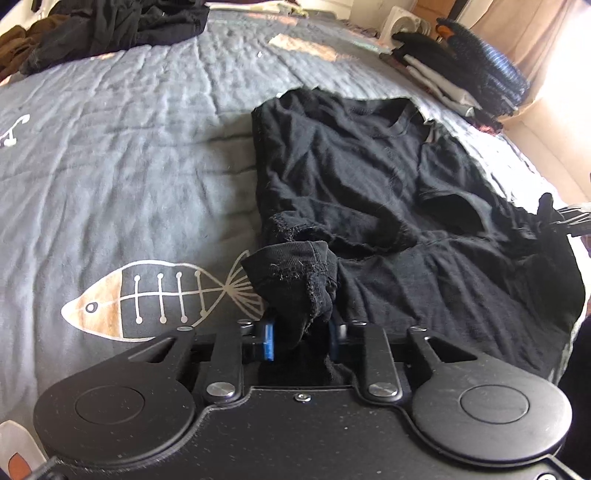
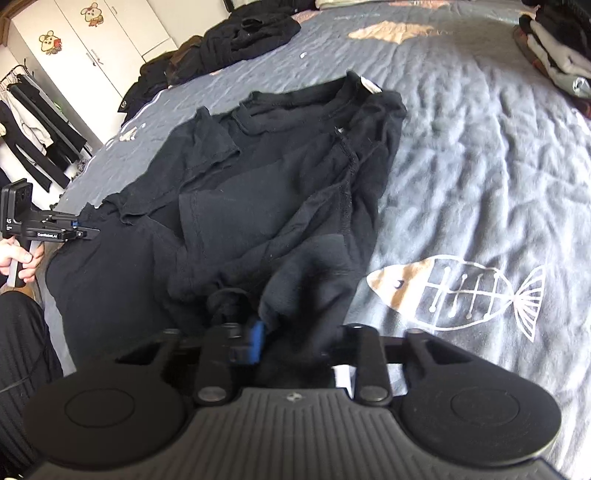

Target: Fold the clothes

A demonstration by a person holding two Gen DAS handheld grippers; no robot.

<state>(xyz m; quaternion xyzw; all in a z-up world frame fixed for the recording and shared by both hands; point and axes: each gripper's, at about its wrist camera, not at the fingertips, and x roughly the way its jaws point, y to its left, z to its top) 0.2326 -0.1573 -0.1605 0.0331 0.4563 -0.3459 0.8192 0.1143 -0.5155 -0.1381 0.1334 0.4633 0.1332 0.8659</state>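
Observation:
A black T-shirt (image 1: 369, 177) lies spread and partly folded on the grey quilt, collar at the far end. It also shows in the right wrist view (image 2: 258, 192). My left gripper (image 1: 301, 332) is shut on a bunched corner of the shirt's near hem. My right gripper (image 2: 291, 339) is shut on the opposite near corner of the shirt. The left gripper (image 2: 83, 233) shows at the left of the right wrist view, holding the cloth. The right gripper's tip (image 1: 569, 218) shows at the right edge of the left wrist view.
A heap of dark clothes (image 1: 110, 29) lies at the far end of the bed. A stack of folded clothes (image 1: 461, 74) sits at the far right. The quilt (image 1: 110, 166) has fish-bone prints (image 1: 159, 299). A white wardrobe (image 2: 92, 37) and a clothes rack (image 2: 33, 122) stand beside the bed.

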